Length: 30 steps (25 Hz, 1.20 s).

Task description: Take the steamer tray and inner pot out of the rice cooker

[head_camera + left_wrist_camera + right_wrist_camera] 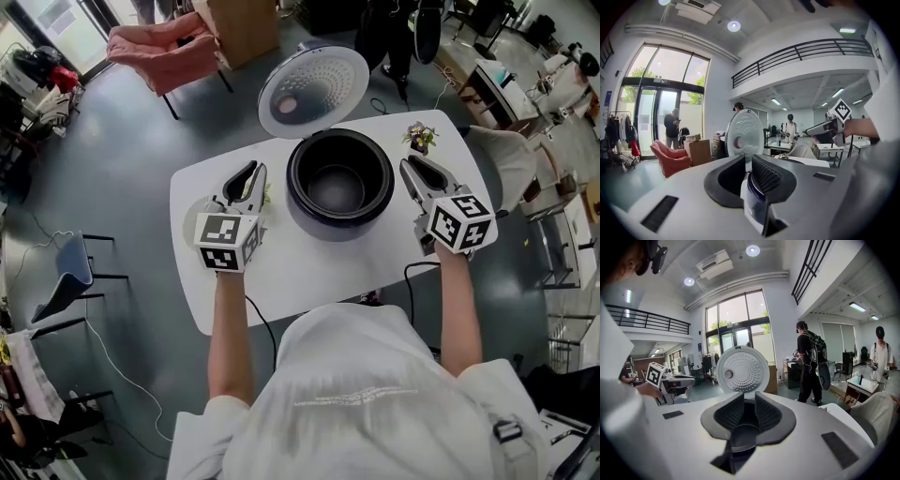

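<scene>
The black rice cooker (pixel 298 202) stands on the white table (pixel 309 272) with its lid (pixel 314 91) raised. Inside is a dark round hollow; I cannot tell the inner pot from the cooker body. My left gripper (pixel 253 169) hovers left of the cooker and my right gripper (pixel 408 164) right of it; neither touches it. The left gripper (pixel 748 159) shows a thin slit between its jaws, the right gripper (pixel 744 397) a wider gap. Nothing is held at either tip. A pale round thing (pixel 197 211), mostly hidden under my left gripper, lies on the table; I cannot make out what it is.
A small potted plant (pixel 419 138) stands at the table's far right. A black cable (pixel 417 267) runs off the near edge. Behind the table are a pink chair (pixel 159 47) and a cardboard box (pixel 239 28). A person (pixel 811 362) stands further back.
</scene>
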Each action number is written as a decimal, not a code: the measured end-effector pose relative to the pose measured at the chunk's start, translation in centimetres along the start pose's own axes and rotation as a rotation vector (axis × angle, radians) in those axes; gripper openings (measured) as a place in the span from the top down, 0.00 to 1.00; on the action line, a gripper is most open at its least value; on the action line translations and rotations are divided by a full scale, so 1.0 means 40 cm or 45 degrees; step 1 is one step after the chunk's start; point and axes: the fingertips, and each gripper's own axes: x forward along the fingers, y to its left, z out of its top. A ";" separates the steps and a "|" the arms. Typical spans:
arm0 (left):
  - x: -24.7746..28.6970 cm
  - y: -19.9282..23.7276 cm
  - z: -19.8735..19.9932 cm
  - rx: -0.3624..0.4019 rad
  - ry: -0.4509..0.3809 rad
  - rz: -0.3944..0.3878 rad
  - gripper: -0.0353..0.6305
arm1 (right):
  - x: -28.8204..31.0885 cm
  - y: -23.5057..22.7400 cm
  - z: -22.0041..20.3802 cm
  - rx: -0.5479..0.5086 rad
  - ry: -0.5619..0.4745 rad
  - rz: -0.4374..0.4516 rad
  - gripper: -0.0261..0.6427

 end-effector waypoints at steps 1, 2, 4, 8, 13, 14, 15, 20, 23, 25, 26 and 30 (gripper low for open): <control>0.007 -0.007 -0.001 -0.002 0.004 -0.006 0.86 | -0.003 -0.005 -0.002 -0.002 0.004 -0.001 0.83; 0.014 -0.014 -0.004 -0.007 0.010 -0.012 0.86 | -0.006 -0.008 -0.005 -0.005 0.010 -0.002 0.83; 0.026 -0.032 -0.019 -0.016 0.032 -0.024 0.86 | -0.010 -0.015 -0.015 -0.011 0.021 -0.004 0.83; 0.054 -0.077 -0.052 -0.013 0.095 -0.044 0.86 | -0.008 -0.038 -0.033 -0.014 0.047 0.009 0.83; 0.091 -0.122 -0.085 -0.038 0.190 -0.055 0.80 | 0.021 -0.085 -0.044 0.021 0.077 0.063 0.81; 0.096 -0.131 -0.090 -0.048 0.208 -0.057 0.79 | 0.029 -0.092 -0.042 0.033 0.078 0.081 0.81; 0.101 -0.141 -0.097 -0.056 0.229 -0.061 0.78 | 0.038 -0.097 -0.041 0.043 0.080 0.105 0.81; 0.129 -0.145 -0.146 -0.069 0.354 -0.007 0.72 | 0.109 -0.106 -0.065 0.054 0.143 0.226 0.77; 0.136 -0.124 -0.184 -0.095 0.399 0.073 0.72 | 0.150 -0.103 -0.097 0.039 0.205 0.284 0.76; 0.146 -0.126 -0.210 -0.111 0.433 0.113 0.72 | 0.165 -0.111 -0.119 0.022 0.245 0.316 0.75; 0.155 -0.131 -0.222 -0.114 0.450 0.126 0.72 | 0.171 -0.121 -0.129 0.019 0.262 0.329 0.75; 0.187 -0.141 -0.263 -0.099 0.527 0.178 0.72 | 0.199 -0.146 -0.169 0.043 0.328 0.398 0.73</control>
